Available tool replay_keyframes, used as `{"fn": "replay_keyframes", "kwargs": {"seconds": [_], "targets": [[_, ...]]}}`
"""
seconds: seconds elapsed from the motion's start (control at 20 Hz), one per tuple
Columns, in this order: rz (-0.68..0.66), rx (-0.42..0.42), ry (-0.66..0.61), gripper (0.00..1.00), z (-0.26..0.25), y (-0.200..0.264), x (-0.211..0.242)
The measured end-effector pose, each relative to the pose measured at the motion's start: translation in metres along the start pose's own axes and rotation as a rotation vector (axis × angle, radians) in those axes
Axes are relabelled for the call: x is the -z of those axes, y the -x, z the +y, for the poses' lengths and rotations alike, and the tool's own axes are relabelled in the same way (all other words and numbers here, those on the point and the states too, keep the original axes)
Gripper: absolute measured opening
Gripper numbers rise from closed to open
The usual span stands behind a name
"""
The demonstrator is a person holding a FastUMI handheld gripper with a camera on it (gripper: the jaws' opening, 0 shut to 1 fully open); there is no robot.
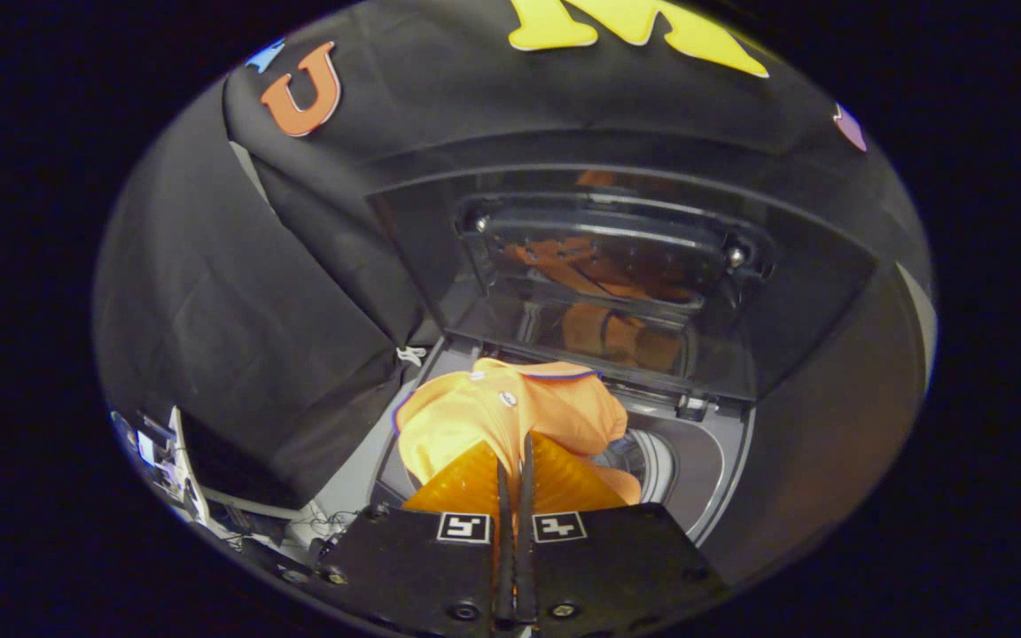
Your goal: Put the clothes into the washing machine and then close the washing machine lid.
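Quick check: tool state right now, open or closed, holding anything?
Tool: fingers closed together, an orange shirt just ahead over the washing machine opening; whether they pinch it cannot be told.

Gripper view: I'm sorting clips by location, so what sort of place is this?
Likely a staged laundry booth, not a home. A top-loading washing machine stands with its lid raised, black cloth wall draped around it. The gripper, fingers nearly together, holds an orange shirt over the drum.

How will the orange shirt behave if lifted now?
Likely floppy: the shirt lies crumpled over the washer opening. Probably light, thin fabric. It may drape and snag the rim. The gripper, fingers together, seems to pinch a fold.
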State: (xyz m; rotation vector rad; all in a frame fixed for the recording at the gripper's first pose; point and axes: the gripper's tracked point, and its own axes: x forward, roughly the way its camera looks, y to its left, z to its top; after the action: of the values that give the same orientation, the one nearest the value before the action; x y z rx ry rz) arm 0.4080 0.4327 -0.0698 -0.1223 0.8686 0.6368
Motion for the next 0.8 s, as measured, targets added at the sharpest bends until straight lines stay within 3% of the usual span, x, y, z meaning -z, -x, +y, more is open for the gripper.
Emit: {"fn": "replay_keyframes", "kwargs": {"seconds": [0.8], "targets": [[0.072, 0.075, -0.059, 0.04, -0.010, -0.045, 0.042]]}}
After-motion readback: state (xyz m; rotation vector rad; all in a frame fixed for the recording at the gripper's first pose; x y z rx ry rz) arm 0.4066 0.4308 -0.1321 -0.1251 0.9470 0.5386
